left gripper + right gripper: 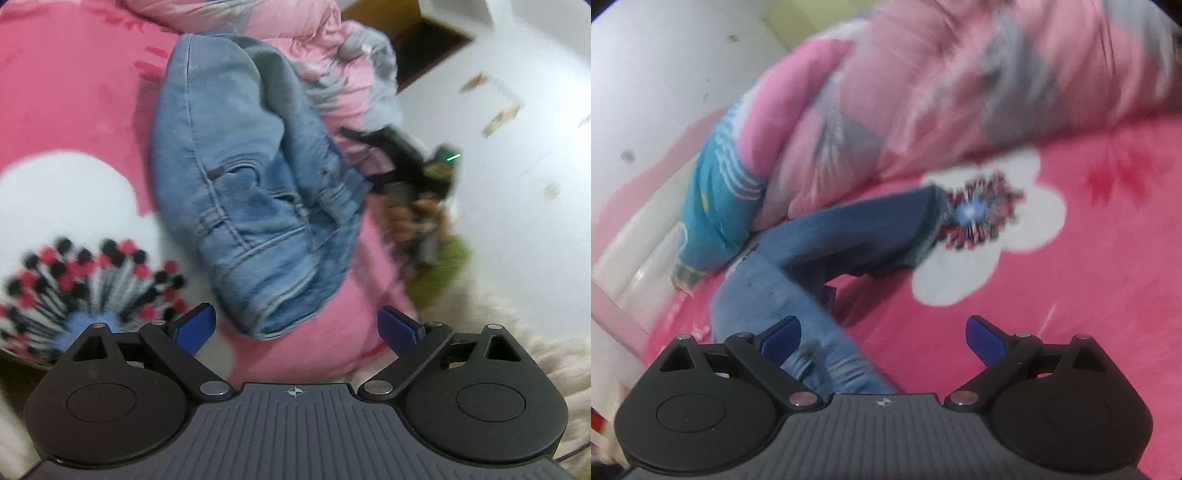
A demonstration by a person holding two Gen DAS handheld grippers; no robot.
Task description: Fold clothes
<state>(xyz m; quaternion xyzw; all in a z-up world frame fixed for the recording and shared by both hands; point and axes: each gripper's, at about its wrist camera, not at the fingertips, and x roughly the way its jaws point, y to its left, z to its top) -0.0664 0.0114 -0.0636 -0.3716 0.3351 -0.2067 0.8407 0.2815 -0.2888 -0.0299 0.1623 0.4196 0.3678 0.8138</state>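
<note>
Blue jeans (251, 177) lie folded in a bundle on the pink bed sheet (74, 92), waistband end toward my left gripper (297, 328). That gripper hovers just short of the bundle, open, with nothing between its blue pads. My right gripper (360, 158) shows blurred at the jeans' right edge, held by a hand (413, 214), its jaws spread. In the right wrist view the jeans (820, 251) run from lower left up toward a white flower print. The right gripper (882, 332) stands open there, its left finger (779, 336) over the denim and pink sheet (1071, 295) under the gap.
A pink and grey quilt (923, 92) is heaped along the far side of the bed, touching the jeans. A turquoise striped garment (716, 192) lies beside it by the white wall (665, 74). A fluffy cream fabric (517, 314) borders the bed at right.
</note>
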